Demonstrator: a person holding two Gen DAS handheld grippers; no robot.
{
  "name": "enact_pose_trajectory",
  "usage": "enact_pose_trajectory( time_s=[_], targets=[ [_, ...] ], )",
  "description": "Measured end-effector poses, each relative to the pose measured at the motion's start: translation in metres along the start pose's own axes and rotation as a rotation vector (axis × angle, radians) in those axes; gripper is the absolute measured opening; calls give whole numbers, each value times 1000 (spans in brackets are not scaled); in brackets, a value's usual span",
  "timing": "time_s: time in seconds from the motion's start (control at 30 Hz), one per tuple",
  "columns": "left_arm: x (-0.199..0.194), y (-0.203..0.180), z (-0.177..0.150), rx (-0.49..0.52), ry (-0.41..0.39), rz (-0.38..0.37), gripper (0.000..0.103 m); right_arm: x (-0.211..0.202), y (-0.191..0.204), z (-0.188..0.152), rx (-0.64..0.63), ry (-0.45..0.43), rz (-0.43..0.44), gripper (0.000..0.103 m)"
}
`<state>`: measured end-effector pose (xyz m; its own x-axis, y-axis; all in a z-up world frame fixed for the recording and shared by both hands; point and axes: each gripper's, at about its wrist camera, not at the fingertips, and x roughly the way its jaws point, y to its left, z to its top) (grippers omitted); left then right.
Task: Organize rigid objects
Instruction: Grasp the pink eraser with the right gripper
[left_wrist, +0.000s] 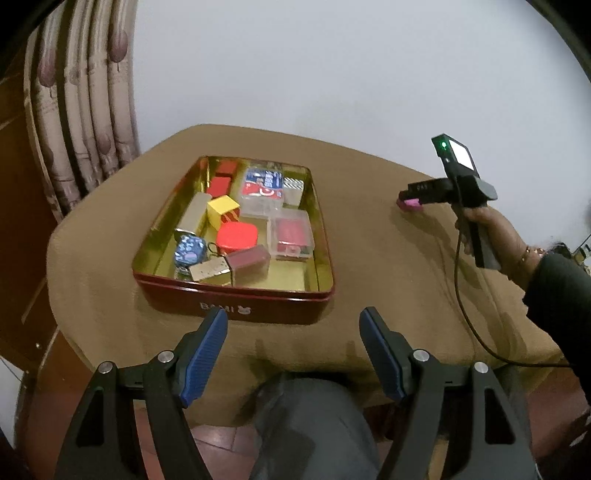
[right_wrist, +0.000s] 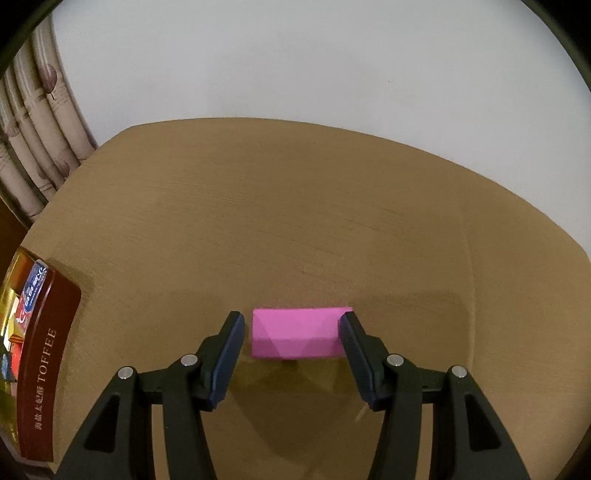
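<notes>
A pink box (right_wrist: 295, 338) lies on the tan tablecloth between the fingers of my right gripper (right_wrist: 293, 332), which is open; the right fingertip touches the box's right end and the left one stands a little apart. It also shows in the left wrist view (left_wrist: 409, 203) under the right gripper (left_wrist: 413, 195). A dark red tin (left_wrist: 236, 299) with a gold inside holds several small boxes and cases, among them a yellow box (left_wrist: 221, 208) and a red case (left_wrist: 236, 236). My left gripper (left_wrist: 293, 325) is open and empty, in front of the tin's near wall.
The tin's side reads TOFFEE in the right wrist view (right_wrist: 44, 373) at the far left. A curtain (left_wrist: 74, 110) hangs at the back left. A white wall stands behind the table. My knee (left_wrist: 306, 424) is below the table's front edge.
</notes>
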<state>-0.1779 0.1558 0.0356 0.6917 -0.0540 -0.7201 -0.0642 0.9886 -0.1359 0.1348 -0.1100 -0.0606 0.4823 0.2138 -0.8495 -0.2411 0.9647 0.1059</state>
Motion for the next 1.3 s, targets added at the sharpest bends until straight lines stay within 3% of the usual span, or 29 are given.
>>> enact_pose_trajectory(
  time_s=[0.1,0.2,0.37,0.47,0.57,0.67,0.8,1.0,1.07,1.17,1.3],
  targets=[
    [2,2,0,-12,7,-9,70,4,1,3,-20,26,-26,55],
    [5,2,-1,-11,14,-9,70,3,1,6,2,37,13,55],
    [14,1,-2,-9,36,-14,70,5,10,7,-83,60,-17,56],
    [17,2,-2,-19,44,-23,70,9,8,10,-142,94,-32,68],
    [21,4,-3,-29,61,-29,70,18,-6,14,-77,145,29,82],
    [22,6,-3,-40,65,-32,70,22,-11,13,-52,176,82,82],
    [27,8,-5,-59,92,-49,70,21,-2,7,-94,148,33,83],
    [25,7,-7,-54,97,-53,70,11,-18,11,77,112,123,83],
    [25,7,-8,-52,102,-53,70,15,-35,13,214,138,205,83],
    [28,8,-9,-55,118,-60,70,16,-50,12,340,147,259,83],
    [31,9,-10,-65,135,-69,70,15,-45,8,405,214,191,83]
  ],
)
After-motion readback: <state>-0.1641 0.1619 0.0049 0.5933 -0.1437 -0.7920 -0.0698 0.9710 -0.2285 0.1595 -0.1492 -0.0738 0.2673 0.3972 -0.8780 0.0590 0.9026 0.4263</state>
